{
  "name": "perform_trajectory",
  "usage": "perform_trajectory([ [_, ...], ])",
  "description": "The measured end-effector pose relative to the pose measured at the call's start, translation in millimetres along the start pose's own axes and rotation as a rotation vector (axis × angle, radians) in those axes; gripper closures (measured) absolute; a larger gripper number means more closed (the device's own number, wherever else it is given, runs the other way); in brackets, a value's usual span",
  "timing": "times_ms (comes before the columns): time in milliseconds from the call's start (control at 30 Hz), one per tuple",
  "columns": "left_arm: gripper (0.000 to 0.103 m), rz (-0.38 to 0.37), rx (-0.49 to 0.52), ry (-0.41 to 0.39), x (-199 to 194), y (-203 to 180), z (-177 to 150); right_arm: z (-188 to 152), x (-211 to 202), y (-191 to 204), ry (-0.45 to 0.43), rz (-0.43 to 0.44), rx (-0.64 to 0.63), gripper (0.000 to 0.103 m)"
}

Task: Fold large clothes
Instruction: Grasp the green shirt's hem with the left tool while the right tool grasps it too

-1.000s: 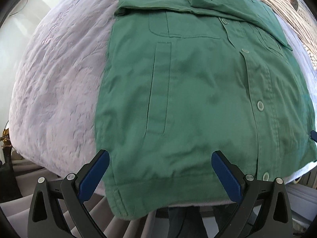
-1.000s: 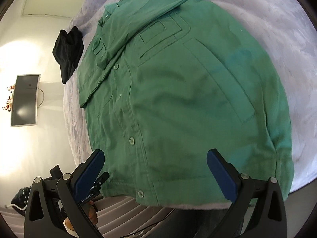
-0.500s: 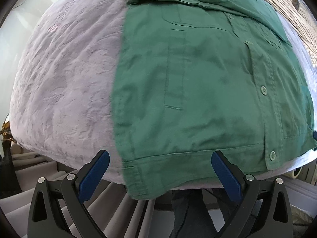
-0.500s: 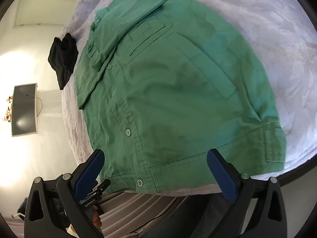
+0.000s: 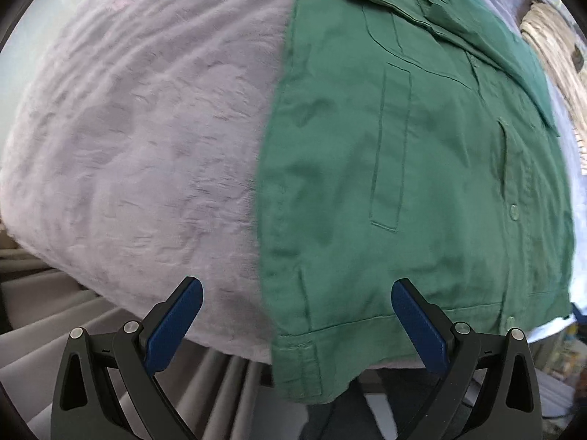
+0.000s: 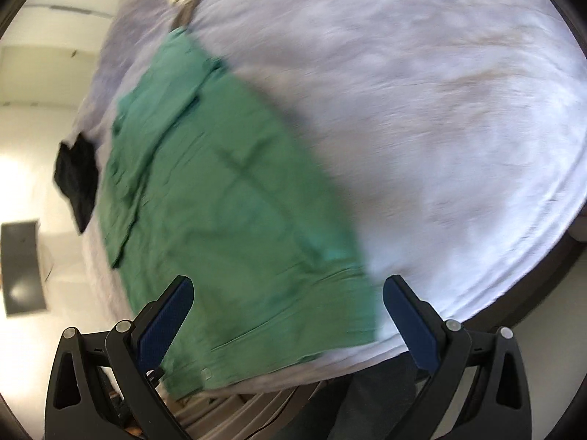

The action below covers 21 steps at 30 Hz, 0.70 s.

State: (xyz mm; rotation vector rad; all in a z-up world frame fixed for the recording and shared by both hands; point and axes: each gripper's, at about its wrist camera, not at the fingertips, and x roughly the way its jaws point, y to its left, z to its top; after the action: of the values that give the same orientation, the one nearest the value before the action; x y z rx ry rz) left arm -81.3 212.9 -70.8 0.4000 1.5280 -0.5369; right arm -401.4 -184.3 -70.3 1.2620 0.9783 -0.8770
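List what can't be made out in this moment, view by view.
- Right wrist view: motion blur smears the green shirt; its buttons and seams can't be read.
- Right wrist view: the dark garment beside the shirt is blurred; its type is unclear.
- Left wrist view: the shirt's near hem corner hangs over the bed edge, underside hidden.
- Left wrist view: the woven thing is cut off by the frame edge.
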Motion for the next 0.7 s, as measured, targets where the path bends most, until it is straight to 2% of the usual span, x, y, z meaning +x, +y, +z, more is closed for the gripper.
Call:
perform_trajectory([
  [133,0.000,-0.078,0.003,0.026,11,0,-4,5,13,-21,0.039,-0.022,0.025,0.000],
  [200,0.000,-0.120,0.004,0.040,18,2,-7,4,24,-26,0.082,-0.001,0.037,0.000],
  [333,0.000,-0.154,0.026,0.046,21,-8,-13,-1,42,-19,0.138,0.042,0.025,0.000],
  [467,0.000,-0.179,0.032,0.048,21,-14,-15,0,40,4,0.145,0.223,-0.004,0.000],
  [567,0.000,-0.195,0.018,0.061,26,-16,-11,4,41,14,0.152,0.299,-0.003,0.000],
  [700,0.000,-0.164,0.039,0.061,31,-25,-10,5,57,3,0.187,0.221,0.022,0.000],
])
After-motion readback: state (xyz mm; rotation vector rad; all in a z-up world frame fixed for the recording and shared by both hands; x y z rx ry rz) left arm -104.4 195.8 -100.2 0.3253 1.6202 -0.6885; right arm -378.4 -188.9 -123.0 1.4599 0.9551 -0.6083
